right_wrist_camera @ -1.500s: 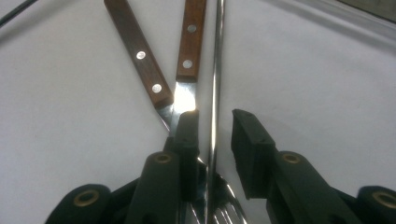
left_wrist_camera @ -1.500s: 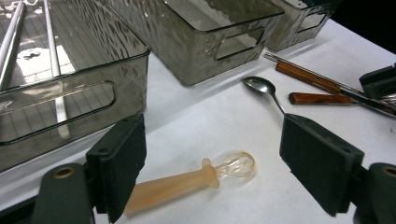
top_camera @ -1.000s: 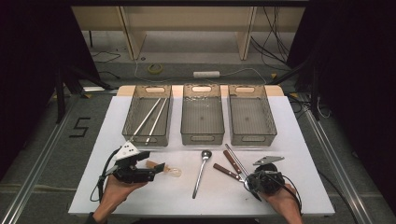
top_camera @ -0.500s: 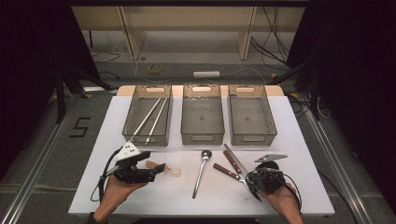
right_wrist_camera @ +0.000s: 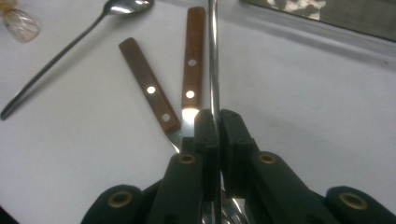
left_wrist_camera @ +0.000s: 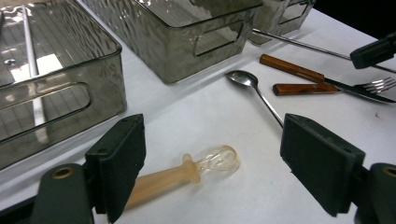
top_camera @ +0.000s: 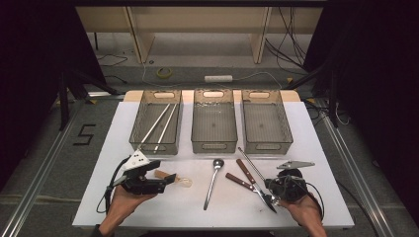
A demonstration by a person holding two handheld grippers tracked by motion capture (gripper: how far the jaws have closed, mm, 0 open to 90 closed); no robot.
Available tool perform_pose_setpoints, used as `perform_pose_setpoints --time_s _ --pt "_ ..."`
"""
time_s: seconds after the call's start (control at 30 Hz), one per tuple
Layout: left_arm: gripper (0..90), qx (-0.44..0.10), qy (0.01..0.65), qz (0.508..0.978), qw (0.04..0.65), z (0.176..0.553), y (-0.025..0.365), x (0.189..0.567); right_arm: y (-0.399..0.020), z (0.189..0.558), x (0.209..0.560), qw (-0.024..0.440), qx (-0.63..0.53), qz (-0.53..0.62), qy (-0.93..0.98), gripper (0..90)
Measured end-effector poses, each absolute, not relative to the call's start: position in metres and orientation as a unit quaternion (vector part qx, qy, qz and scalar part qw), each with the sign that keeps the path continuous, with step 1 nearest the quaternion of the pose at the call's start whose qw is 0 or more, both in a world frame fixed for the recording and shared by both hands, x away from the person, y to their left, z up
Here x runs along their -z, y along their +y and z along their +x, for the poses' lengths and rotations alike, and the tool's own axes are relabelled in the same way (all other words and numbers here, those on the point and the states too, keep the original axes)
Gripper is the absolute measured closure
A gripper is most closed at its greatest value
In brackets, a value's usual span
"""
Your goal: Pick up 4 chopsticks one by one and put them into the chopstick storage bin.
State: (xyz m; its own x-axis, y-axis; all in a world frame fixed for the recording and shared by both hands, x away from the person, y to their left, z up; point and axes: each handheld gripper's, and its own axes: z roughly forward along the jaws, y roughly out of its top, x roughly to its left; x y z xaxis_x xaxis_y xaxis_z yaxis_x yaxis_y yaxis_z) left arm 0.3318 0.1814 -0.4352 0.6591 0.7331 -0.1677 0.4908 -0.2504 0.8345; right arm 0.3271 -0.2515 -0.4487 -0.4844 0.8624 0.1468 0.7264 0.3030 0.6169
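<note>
On the left of the white counter (top_camera: pixel 316 148), the left tongs (top_camera: pixel 170 178) hang low over the surface with their jaws spread wide and nothing between them. Just ahead of them lies a small spoon with a pale handle and a clear bowl (left_wrist_camera: pixel 187 170), flat on the counter and untouched. Behind it, the left grey bin (top_camera: pixel 156 124) holds two thin metal rods (top_camera: pixel 159 124); the middle bin (top_camera: pixel 213 123) and right bin (top_camera: pixel 266 123) stand beside it in a row along the far side.

Near the middle of the counter lies a long metal spoon (top_camera: pixel 212 180), its bowl toward the bins. To its right are two wooden-handled pieces of cutlery (right_wrist_camera: pixel 173 79), side by side with their handles fanned apart; one ends in a blade, and fork tines show beside it in the left gripper view.

On the right, the right tongs (right_wrist_camera: pixel 217 128) are pinched tight on a thin metal rod (right_wrist_camera: pixel 214 56), which runs straight out between the pads toward the right bin, passing just beside the nearer wooden handle. In the high view the rod (top_camera: pixel 249 163) slants from the tongs (top_camera: pixel 274 196) up toward the bins. Whether its far end rests on the counter I cannot tell.
</note>
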Motion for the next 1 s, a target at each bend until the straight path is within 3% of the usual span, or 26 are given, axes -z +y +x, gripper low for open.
perform_pose_setpoints --time_s 0.37,1.0 --pt "21.9 -0.116 0.363 0.797 0.469 0.330 0.169 0.433 -0.230 0.316 0.438 0.094 -0.344 0.444 0.822 87.1" --pt "21.6 -0.115 0.256 0.850 0.445 0.325 0.131 0.425 -0.175 0.297 0.436 0.056 -0.346 0.344 0.871 87.1"
